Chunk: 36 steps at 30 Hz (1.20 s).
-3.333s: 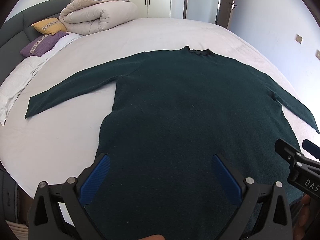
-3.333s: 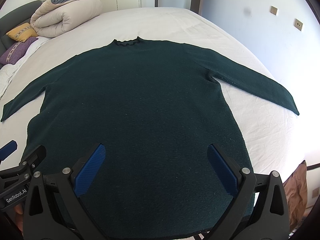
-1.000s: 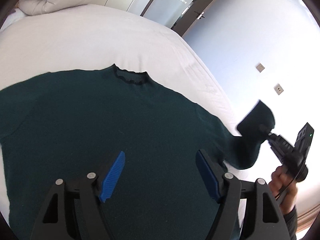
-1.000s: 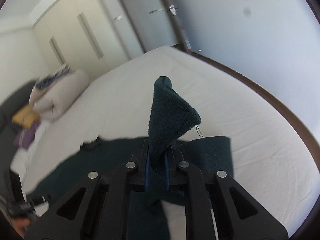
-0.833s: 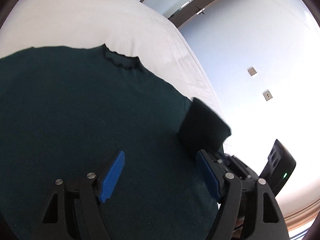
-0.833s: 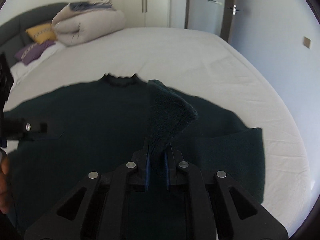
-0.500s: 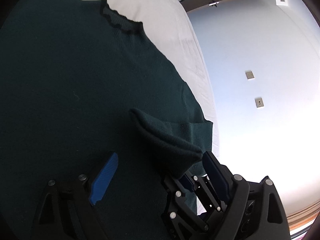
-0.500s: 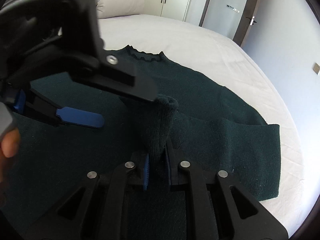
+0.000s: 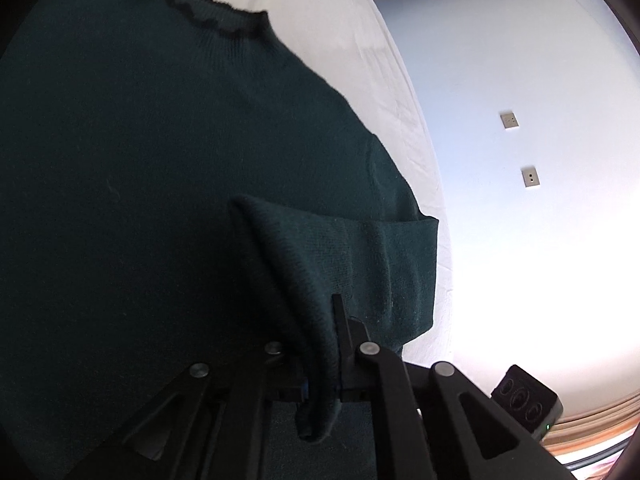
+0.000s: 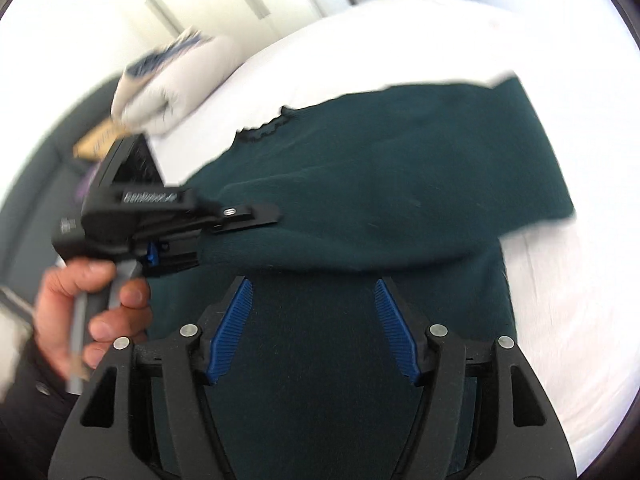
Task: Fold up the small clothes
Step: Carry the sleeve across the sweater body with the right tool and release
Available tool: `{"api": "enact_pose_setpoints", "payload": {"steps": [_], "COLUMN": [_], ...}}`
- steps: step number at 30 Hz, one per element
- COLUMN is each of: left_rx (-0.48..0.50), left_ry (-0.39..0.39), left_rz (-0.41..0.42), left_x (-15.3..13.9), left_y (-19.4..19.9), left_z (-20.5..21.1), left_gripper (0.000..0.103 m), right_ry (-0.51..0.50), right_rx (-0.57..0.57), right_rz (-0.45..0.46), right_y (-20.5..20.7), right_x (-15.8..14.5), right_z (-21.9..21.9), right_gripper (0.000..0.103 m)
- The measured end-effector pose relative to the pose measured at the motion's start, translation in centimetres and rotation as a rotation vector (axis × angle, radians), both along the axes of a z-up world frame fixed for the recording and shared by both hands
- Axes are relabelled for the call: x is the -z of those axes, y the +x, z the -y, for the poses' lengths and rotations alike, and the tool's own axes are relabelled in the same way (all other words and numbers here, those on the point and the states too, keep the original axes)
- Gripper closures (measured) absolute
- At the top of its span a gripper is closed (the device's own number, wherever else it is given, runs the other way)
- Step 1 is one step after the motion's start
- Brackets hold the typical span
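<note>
A white bed fills the room, with a dark green sweater lying flat on it, collar toward the far wardrobes. Its right sleeve, spread outward seconds ago, now lies folded across the chest. The left gripper has just closed, clamping the cuff. The right gripper has just opened, jaws apart and empty over the sweater.

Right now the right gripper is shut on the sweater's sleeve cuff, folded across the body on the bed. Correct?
Wrong gripper. The left gripper is shut on the sleeve cuff, as the left wrist view shows. In the right wrist view the right gripper has just opened, nothing between its jaws. The rest holds: the sleeve lies across the sweater on the bed.
</note>
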<state>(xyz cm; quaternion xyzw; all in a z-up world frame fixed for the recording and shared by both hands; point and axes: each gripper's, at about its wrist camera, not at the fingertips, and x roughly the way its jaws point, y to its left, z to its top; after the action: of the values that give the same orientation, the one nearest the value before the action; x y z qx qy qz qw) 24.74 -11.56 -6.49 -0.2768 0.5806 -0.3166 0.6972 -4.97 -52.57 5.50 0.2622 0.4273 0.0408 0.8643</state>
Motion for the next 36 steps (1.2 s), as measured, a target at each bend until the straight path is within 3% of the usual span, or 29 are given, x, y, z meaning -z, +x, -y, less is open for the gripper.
{"api": "enact_pose_setpoints", "payload": {"steps": [2, 7, 10, 13, 17, 20, 21, 23, 26, 29, 31, 36], "left_rx": [0.002, -0.058, -0.105, -0.157, -0.156, -0.147, -0.146, -0.137, -0.125, -0.14, -0.148, -0.155], "left_ry": [0.039, 0.138, 0.209, 0.239, 0.254, 0.264, 0.264, 0.267, 0.281, 0.281, 0.248, 0.184], "left_rz": [0.063, 0.154, 0.143, 0.107, 0.088, 0.104, 0.108, 0.127, 0.148, 0.123, 0.118, 0.116], "left_x": [-1.8, -4.2, -3.1, -0.9, 0.4, 0.2, 0.1, -0.3, -0.8, 0.1, 0.8, 1.4], "left_y": [0.6, 2.4, 3.4, 4.3, 4.2, 4.3, 4.4, 4.0, 3.6, 4.0, 4.3, 4.2], "left_z": [-0.9, -6.1, -9.6, -12.6, -13.8, -13.6, -13.7, -14.1, -13.5, -13.7, -13.6, -14.7], "left_gripper": [0.096, 0.096, 0.096, 0.096, 0.096, 0.096, 0.096, 0.096, 0.096, 0.094, 0.092, 0.082], "right_ry": [0.112, 0.284, 0.333, 0.36, 0.373, 0.384, 0.378, 0.37, 0.372, 0.423, 0.506, 0.537], "right_rx": [0.067, 0.221, 0.258, 0.265, 0.268, 0.271, 0.275, 0.279, 0.253, 0.211, 0.134, 0.114], "right_rz": [-0.02, -0.038, -0.027, -0.029, -0.022, 0.004, 0.013, 0.031, 0.066, 0.052, 0.044, -0.013], "right_y": [0.2, -1.1, -3.4, -1.9, -0.8, -1.8, -2.3, -3.4, -2.0, 1.9, 5.2, 10.9], "right_x": [1.2, 4.1, 4.0, 4.5, 4.7, 2.1, -1.6, -4.6, -7.5, -7.8, -7.1, -4.4], "right_z": [2.3, 4.5, 5.7, 5.8, 6.0, 8.0, 8.1, 10.1, 11.2, 11.6, 11.5, 12.0], "right_gripper": [0.04, 0.04, 0.04, 0.04, 0.04, 0.04, 0.04, 0.04, 0.04, 0.039, 0.039, 0.039]}}
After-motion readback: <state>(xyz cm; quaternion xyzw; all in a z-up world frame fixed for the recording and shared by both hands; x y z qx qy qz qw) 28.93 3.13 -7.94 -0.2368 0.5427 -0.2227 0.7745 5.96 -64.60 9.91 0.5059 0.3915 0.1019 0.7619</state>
